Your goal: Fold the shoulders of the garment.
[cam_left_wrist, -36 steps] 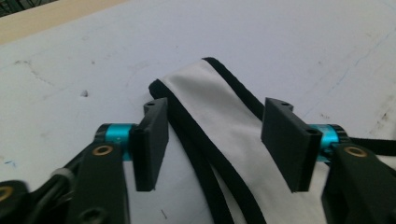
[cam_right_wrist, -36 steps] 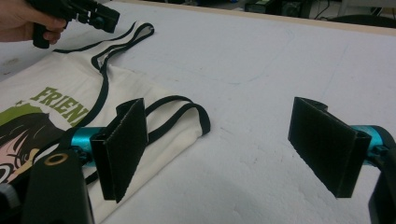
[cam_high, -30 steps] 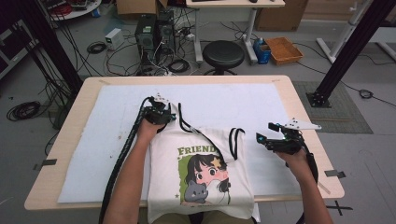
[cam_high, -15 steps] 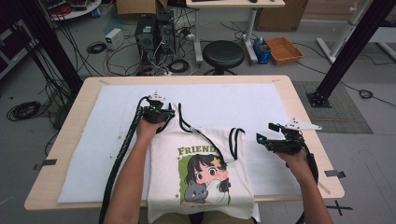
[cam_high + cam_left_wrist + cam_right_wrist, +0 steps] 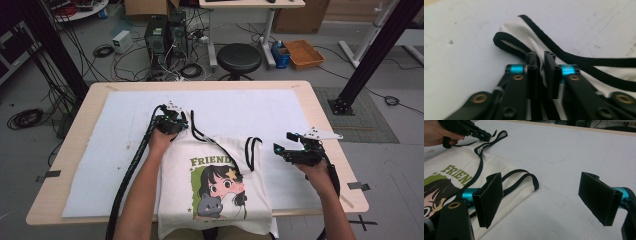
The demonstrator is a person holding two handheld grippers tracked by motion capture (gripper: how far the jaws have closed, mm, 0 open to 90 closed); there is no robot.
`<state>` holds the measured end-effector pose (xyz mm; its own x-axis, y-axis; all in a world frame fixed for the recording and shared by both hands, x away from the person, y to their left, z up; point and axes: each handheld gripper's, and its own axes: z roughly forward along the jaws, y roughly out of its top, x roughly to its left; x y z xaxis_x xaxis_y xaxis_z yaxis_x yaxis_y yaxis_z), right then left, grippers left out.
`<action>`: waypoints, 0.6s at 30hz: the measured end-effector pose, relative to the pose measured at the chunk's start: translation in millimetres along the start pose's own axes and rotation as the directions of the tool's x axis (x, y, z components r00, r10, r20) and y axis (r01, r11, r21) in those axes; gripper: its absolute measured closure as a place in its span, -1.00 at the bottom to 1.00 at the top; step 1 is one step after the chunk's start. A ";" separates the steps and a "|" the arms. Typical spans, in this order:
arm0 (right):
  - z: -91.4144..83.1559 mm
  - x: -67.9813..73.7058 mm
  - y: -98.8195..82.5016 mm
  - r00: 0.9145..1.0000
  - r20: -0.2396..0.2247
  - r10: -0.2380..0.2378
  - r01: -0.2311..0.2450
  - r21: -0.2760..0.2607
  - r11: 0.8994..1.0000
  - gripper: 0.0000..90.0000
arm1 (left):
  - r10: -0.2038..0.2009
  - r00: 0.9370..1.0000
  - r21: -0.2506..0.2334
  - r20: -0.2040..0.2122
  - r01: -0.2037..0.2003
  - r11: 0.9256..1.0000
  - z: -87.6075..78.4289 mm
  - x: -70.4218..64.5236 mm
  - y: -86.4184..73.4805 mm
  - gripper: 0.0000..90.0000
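Tote bag (image 5: 215, 185): cream cloth with a cartoon girl, a grey cat and green lettering, lying flat on the white mat (image 5: 100, 150); its lower edge hangs over the near table edge, between the person's two forearms.
Bag corner: the top corner on the left gripper's side sits between that gripper's fingers, seen close in the left gripper view as a bunched white fold (image 5: 521, 35) edged with black trim.
Left gripper (image 5: 172, 122): its jaws are nearly together and pinch the cloth and black strap of that corner; they closed fully a moment ago and have just eased open a little, with the cloth between them throughout.
Left fingers (image 5: 532, 72): upright, close side by side, a thin strip of white cloth showing in the slit between them.
Near strap (image 5: 599, 61): runs away from the left fingers to the side, lying flat across the mat and the bag.
Right gripper (image 5: 292, 150): held just off the bag's other top corner, above the mat, touching nothing.
Right fingers (image 5: 490, 197): spread wide, bare mat between the two pads.
Far strap loop (image 5: 524, 178): lies flat just beyond the right gripper's inner finger, at the bag's top edge.
Table (image 5: 325, 125): pale wood, showing around the mat.
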<state>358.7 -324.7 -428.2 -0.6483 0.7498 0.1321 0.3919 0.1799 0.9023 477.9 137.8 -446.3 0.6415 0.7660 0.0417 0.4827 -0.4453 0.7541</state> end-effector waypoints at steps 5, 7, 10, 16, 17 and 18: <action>-2.5 -0.6 0.0 1.000 0.003 0.002 -0.002 -0.005 1.000 -0.56 | -0.084 0.993 -0.086 0.087 0.091 0.992 -12.6 6.4 -1.6 0.88; -2.8 -0.6 0.0 1.000 0.001 0.001 -0.001 -0.007 1.000 -0.56 | -0.109 0.981 -0.189 0.160 0.139 0.972 -24.1 8.2 -3.0 0.87; -2.5 0.0 0.2 1.000 0.000 -0.003 0.003 -0.007 1.000 -0.56 | -0.080 0.965 -0.283 0.249 0.151 0.947 -41.2 4.7 -9.4 0.87; -3.5 2.0 0.4 1.000 -0.007 -0.001 0.001 -0.011 1.000 -0.56 | 0.036 0.929 -0.391 0.367 0.119 0.913 -70.2 -15.3 -35.4 0.87; -3.9 2.8 0.3 1.000 -0.014 0.004 -0.004 -0.010 1.000 -0.56 | 0.048 0.929 -0.395 0.366 0.108 0.912 -74.4 -17.9 -39.9 0.86; -4.2 3.3 0.2 1.000 -0.021 0.003 -0.003 -0.013 1.000 -0.56 | 0.060 0.929 -0.399 0.365 0.098 0.912 -78.3 -20.1 -44.3 0.86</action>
<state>353.9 -324.8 -425.9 -0.6607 0.7368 0.1432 0.3856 0.1694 0.9070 396.9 178.4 -429.2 0.8428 0.5153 -0.1554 0.2649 -0.1457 0.9532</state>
